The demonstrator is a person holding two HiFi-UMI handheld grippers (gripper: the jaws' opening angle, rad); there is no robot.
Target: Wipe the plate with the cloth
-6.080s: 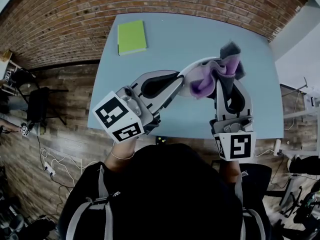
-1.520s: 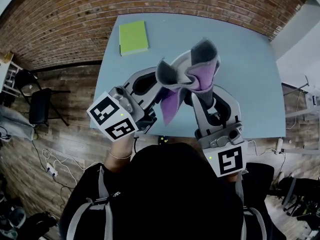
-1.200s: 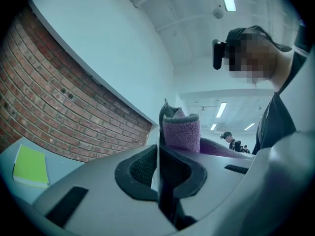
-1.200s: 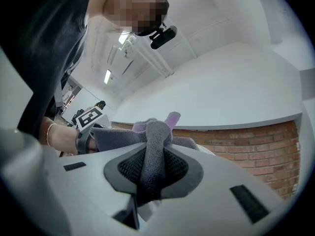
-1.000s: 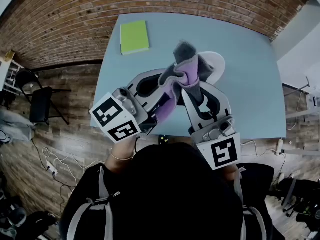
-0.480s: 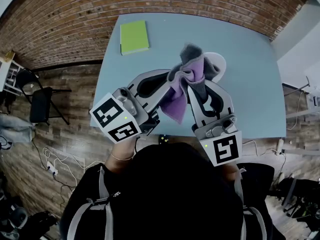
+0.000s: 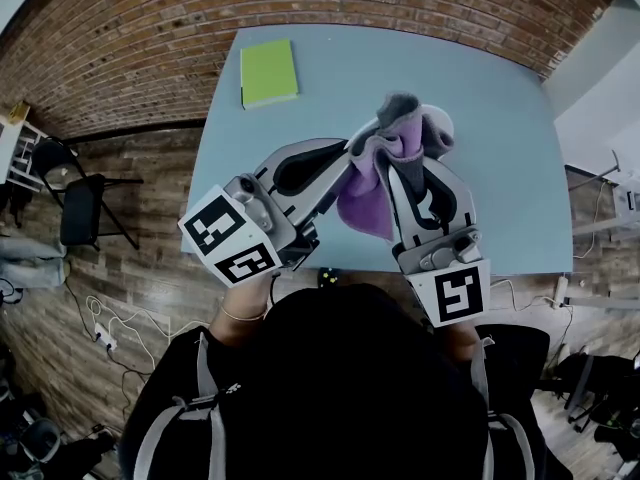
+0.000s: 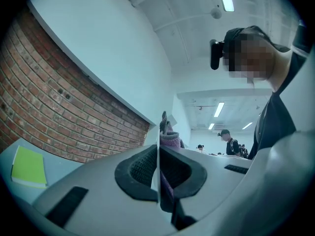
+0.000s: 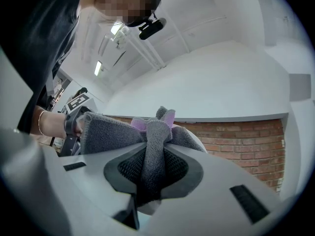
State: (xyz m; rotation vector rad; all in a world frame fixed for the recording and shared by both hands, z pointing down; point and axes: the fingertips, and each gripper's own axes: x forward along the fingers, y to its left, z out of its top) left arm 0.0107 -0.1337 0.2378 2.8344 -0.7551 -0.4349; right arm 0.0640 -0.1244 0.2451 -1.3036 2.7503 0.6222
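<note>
Above the blue counter, the left tongs are clamping the rim of a thin white plate, which is showing edge-on. The right tongs are pinching a bunched fleecy cloth, grey on one side and purple on the other, which is draping over the plate.

Green notebook on blue table

The left tool and right tool are pale grey shells with black pads and black-and-white marker cubes; the person wears a dark top, grey straps.
</note>
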